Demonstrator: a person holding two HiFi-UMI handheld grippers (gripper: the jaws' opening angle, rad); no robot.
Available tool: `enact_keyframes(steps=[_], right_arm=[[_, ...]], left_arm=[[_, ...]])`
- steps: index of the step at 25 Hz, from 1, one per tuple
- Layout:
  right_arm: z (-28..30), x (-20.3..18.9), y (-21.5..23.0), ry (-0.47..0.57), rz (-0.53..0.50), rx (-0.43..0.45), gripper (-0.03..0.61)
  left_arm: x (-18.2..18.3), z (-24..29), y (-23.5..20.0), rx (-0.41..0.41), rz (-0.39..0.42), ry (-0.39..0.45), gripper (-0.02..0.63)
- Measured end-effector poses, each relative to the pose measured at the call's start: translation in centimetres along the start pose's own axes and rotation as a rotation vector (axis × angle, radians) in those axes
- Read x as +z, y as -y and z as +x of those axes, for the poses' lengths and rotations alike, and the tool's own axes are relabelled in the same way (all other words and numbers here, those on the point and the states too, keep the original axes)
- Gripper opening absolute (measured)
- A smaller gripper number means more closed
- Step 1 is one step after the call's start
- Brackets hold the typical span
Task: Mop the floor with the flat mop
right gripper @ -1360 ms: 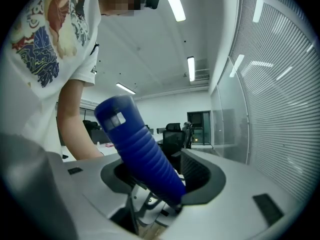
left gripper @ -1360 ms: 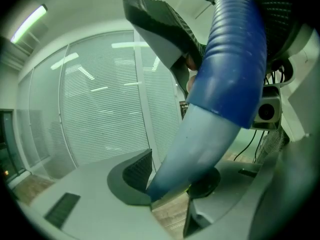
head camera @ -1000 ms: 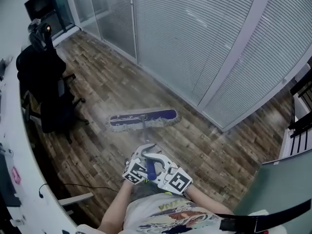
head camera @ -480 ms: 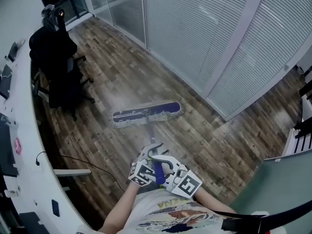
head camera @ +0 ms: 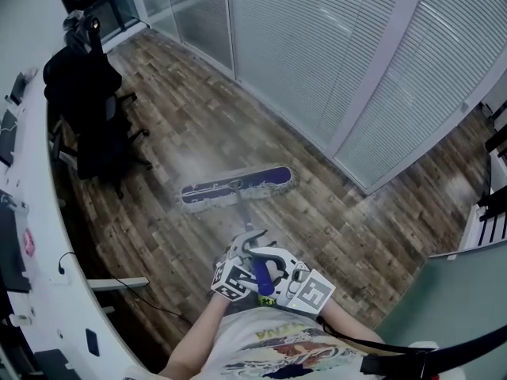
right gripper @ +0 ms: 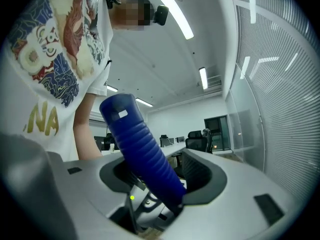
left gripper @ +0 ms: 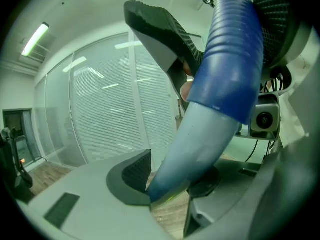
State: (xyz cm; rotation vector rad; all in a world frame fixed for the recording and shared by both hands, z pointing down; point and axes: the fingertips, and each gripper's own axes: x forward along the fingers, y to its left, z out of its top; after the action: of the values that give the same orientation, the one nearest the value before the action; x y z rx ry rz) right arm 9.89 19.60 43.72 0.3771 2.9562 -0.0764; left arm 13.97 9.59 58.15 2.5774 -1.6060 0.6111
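Well ahead of both sets of jaws, flat on the wood-grain plank floor [head camera: 182, 125]: a long, thin rectangular flat mop [head camera: 235, 188], blue on top with a pale fringed edge, joined by a smooth pale tube [head camera: 242, 212] to a ribbed blue plastic grip [head camera: 262, 275]. Close against the body, marker cubes side by side: left gripper [left gripper: 170, 174] tilted slightly down, dark ridged pads pressed on the tube just below the grip. Right gripper [right gripper: 160, 176] turned toward the printed T-shirt [right gripper: 45, 59], tipped slightly up, jaws fairly wide yet clamped on the ribbed grip.
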Motion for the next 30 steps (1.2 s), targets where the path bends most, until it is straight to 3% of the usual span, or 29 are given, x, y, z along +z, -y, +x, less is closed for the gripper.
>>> enact_keyframes(steps=[9,20,30], right_arm=[[7.2,0.2,7.0,0.014,-0.004,0.015,0.235],[21.0,-1.9,17.1,-0.002,-0.047,0.003,0.235],[26.7,-2.9,29.9,0.028,-0.022,0.014,0.244]], left_arm=[[-0.1,0.6,-10.0,-0.002,-0.035,0.055,0.127],[-2.5,-0.1,-27.2,-0.019,-0.064,0.063,0.138],[-3.6,6.1,-39.8,0.006,-0.069,0.061,0.138]])
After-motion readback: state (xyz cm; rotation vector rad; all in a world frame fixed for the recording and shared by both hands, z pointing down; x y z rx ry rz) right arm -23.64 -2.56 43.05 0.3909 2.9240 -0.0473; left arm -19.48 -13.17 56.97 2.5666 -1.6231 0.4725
